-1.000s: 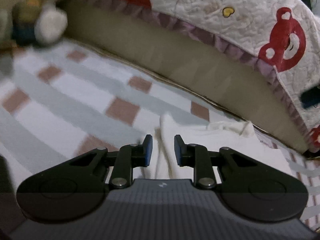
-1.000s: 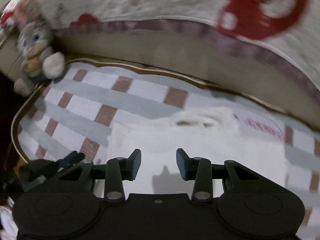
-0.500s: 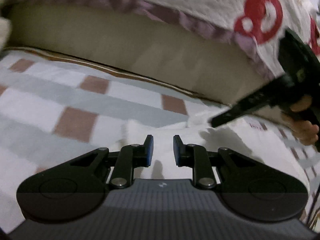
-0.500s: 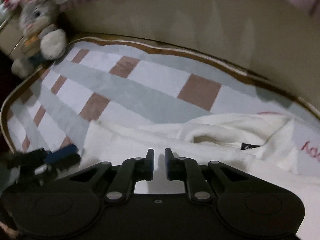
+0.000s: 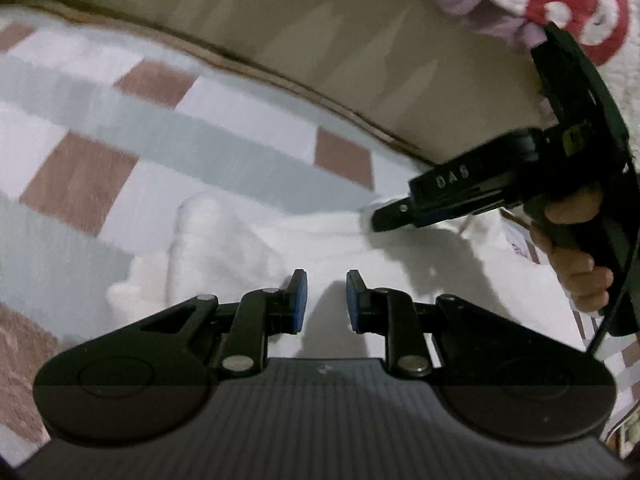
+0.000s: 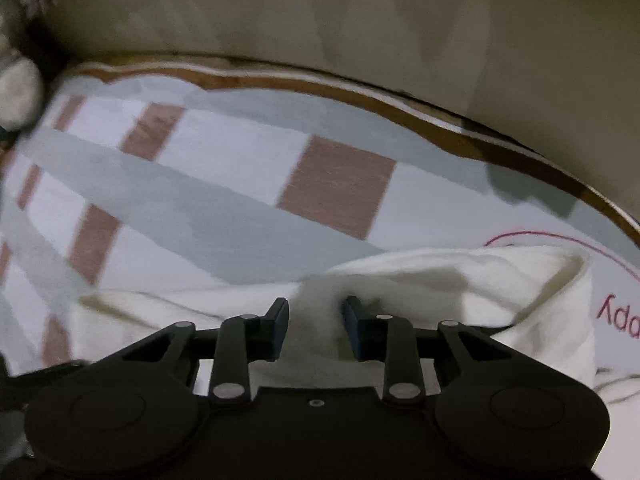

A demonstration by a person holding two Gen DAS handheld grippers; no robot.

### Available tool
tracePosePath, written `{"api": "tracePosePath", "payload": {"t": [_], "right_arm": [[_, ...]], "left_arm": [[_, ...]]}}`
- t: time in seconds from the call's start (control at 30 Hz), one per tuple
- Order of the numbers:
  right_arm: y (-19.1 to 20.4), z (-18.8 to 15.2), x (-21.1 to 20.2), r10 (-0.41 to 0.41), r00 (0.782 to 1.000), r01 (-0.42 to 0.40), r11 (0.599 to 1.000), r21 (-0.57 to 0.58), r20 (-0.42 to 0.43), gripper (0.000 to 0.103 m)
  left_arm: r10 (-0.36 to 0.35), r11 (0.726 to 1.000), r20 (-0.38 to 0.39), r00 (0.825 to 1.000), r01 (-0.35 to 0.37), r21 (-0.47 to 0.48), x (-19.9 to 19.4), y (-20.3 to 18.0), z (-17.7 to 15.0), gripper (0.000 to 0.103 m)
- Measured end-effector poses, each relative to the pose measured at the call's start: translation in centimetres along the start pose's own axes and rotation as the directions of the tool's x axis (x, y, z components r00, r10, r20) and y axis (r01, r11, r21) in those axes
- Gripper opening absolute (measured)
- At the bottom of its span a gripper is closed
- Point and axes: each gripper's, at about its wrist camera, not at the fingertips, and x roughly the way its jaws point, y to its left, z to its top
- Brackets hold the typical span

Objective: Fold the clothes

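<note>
Left wrist view: a checked blanket (image 5: 168, 136) runs up to a beige wall, and the white garment (image 5: 248, 248) lies on it, its long axis crosswise and its left edge bordering open blanket. The left tool (image 5: 323, 296) hovers narrowly parted and empty, while the right tool (image 6: 314, 326) is opening, a tuft of garment between its jaws.

The garment (image 5: 400, 264) lies on the checked blanket (image 5: 160, 128), with the bed's padded side (image 5: 320, 32) behind it.
</note>
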Motion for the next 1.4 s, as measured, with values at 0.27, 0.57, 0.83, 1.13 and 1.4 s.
{"api": "tracePosePath", "payload": {"t": [0.27,0.57,0.83,1.13,1.4], "right_arm": [[0.3,-0.6,-1.1,0.007,0.989,0.005,0.997,-0.081,0.149,0.008],[-2.1,-1.4,-1.0,-0.055,0.984,0.076,0.990,-0.123,0.168,0.022],[1.5,0.1,-2.4,-0.041,0.998,0.041,0.999,-0.002,0.048,0.029],[2.6,-0.6,1.0,-0.105,0.993,0.103,0.994,-0.041,-0.058,0.033],[4.0,-0.3,1.9,-0.187,0.982,0.182,0.976,-0.117,-0.038,0.043]], "left_arm": [[-0.049,0.998,0.010,0.999,0.050,-0.045,-0.3,0.5,0.3,0.021],[-0.035,0.999,-0.006,0.999,0.035,-0.031,0.4,0.4,0.0,0.021],[-0.042,0.998,-0.010,0.999,0.041,-0.052,0.6,0.8,0.2,0.021],[-0.043,0.997,-0.015,0.999,0.042,-0.071,0.7,0.9,0.3,0.021],[-0.037,0.993,-0.012,0.999,0.036,-0.109,0.5,1.3,0.4,0.021]]}}
